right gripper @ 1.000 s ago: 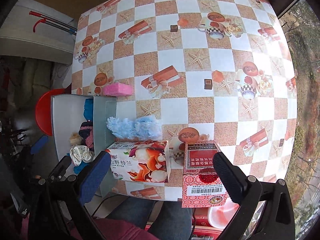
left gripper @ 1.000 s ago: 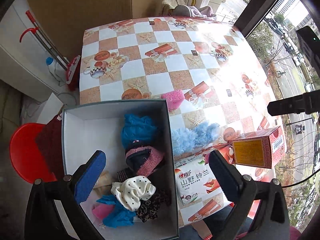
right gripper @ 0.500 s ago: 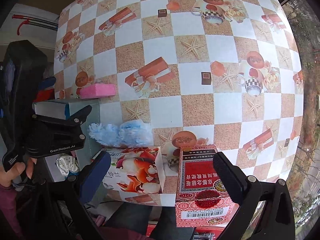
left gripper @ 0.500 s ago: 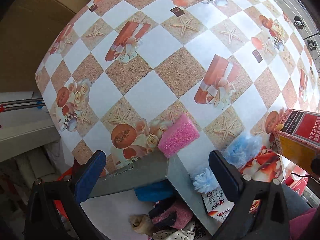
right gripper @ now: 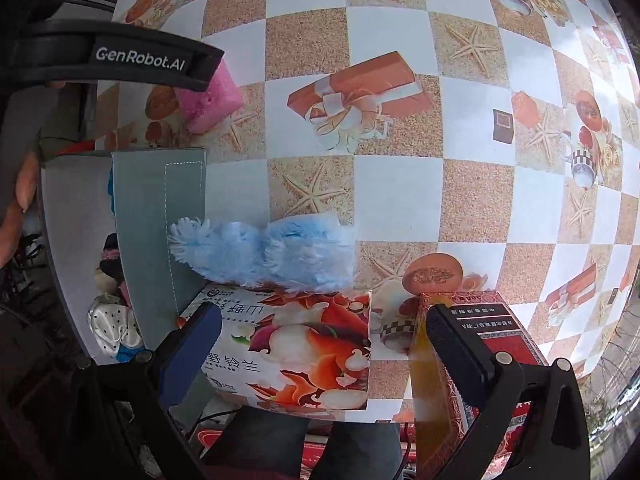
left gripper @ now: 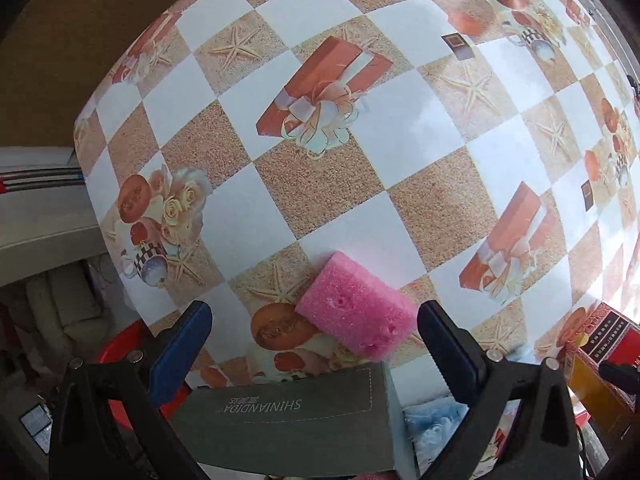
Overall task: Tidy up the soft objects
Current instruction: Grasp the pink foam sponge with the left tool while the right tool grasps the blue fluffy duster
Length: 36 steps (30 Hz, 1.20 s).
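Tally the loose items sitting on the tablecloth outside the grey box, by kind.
Pink sponge: 1
Fluffy blue soft item: 1
Printed cartons: 2, the tissue box and the red box
Total: 4

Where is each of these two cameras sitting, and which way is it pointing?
Left wrist: rides the left tool, facing forward and down at the pink sponge beyond the grey box; only its own fingers show.
Right wrist: rides the right tool, facing the tissue pack and blue duster; a hand shows.
Shared: sponge, grey box, tablecloth.
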Available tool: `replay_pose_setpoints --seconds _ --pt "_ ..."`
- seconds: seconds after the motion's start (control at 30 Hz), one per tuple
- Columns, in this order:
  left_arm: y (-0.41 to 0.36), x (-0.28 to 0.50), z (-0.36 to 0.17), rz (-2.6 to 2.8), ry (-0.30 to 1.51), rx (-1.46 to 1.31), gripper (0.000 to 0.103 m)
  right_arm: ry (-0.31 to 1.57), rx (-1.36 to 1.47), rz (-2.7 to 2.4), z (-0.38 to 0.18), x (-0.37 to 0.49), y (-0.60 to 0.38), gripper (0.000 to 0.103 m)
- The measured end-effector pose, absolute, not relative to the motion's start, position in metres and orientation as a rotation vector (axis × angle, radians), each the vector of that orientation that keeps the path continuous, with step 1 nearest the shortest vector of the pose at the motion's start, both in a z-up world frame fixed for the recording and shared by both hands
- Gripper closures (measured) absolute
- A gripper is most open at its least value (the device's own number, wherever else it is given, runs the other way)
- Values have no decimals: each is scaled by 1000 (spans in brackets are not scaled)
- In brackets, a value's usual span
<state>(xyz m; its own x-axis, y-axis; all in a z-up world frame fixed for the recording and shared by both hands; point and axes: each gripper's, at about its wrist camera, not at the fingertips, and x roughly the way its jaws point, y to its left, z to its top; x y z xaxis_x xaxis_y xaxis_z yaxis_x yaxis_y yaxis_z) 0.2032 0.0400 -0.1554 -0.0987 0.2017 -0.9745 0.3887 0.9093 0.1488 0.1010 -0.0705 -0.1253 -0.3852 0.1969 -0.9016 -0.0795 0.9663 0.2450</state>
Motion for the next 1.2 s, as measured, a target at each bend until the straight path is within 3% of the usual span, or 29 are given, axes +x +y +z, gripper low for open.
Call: replay_pose_setpoints --seconds 0.33,0.73,1.03,1.2 --pt "59 213 -202 -102 1876 270 0 1984 -18 262 -190 98 -50 0" --pt "64 213 -226 -1 1917 100 0 1855 274 161 -173 122 -93 0" --pt "71 221 -240 2 1954 3 0 1835 115 215 -191 105 -55 1" --pt "69 218 -240 -22 1939 27 7 1805 78 263 -182 100 -43 38"
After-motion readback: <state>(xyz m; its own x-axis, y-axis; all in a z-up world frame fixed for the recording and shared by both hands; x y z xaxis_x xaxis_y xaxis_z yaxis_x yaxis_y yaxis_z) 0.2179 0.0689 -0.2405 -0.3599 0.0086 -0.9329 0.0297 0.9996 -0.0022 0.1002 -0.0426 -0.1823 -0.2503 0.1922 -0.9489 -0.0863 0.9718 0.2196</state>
